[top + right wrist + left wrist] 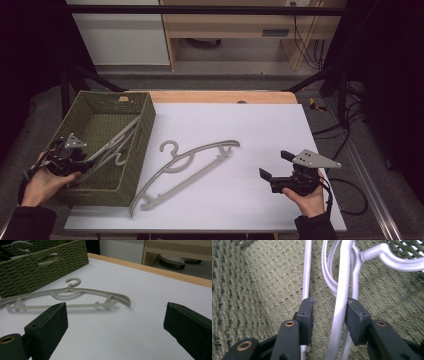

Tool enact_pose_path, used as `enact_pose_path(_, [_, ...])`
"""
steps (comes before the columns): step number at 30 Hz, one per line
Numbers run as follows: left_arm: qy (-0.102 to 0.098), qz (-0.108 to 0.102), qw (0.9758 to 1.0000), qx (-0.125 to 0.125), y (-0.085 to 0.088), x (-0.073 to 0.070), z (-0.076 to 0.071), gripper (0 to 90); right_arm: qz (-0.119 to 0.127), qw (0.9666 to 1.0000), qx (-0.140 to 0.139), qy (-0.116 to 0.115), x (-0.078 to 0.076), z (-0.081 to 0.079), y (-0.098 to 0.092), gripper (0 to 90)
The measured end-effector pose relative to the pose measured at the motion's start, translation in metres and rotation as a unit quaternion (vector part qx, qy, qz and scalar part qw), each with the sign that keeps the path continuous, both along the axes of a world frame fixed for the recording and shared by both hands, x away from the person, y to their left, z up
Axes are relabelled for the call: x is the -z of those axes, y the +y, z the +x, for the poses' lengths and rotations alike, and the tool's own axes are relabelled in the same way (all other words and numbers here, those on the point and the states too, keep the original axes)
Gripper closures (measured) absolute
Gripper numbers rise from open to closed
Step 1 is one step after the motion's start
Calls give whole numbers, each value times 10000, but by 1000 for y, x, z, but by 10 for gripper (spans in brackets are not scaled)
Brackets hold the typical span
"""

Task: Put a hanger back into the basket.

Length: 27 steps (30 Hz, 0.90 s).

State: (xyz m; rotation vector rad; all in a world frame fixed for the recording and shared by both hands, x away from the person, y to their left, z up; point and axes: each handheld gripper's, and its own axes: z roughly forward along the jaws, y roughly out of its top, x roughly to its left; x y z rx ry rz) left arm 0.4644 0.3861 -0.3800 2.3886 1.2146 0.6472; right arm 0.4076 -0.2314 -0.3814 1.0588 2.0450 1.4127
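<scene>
A green woven basket (135, 165) stands at the table's left, and a grey plastic hanger (116, 140) leans inside it. My left gripper (86, 161) reaches into the basket from its near left corner. In the left gripper view its jaws (329, 301) stand apart around one bar of that hanger (340, 302). The bar lies close to the right pad, with a clear gap to the left pad. A second grey hanger (186, 169) lies flat on the white table surface beside the basket (37, 267). My right gripper (274, 164) rests open at the right, nothing between its jaws (116, 305), facing that hanger (75, 293).
The white board (260, 125) covers a wooden table whose far edge (220, 96) shows behind it. Black frame posts rise at the back left and back right. Cables lie on the floor to the right. A wooden cabinet (240, 25) stands beyond the table.
</scene>
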Motion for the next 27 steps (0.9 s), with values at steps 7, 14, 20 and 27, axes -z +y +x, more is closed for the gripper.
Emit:
enact_pose_path(7, [-399,-372,9984,135,-5,-17,-13,502,9,10000,-4,-5,-1,0,0,57])
enact_pose_path(14, [-1055,-859,9900,376,-31,-36,-29,375,16,10000,11,-44,-2,-1,0,58])
enact_pose_path(20, [-1450,-1334,9785,615,-60,-44,-38,323,38,10000,9,-44,-2,-1,-1,58])
enact_pose_path(27, [-1556,-1541,9709,969,-94,-46,-47,273,21,10000,-12,-57,-2,-1,-1,58])
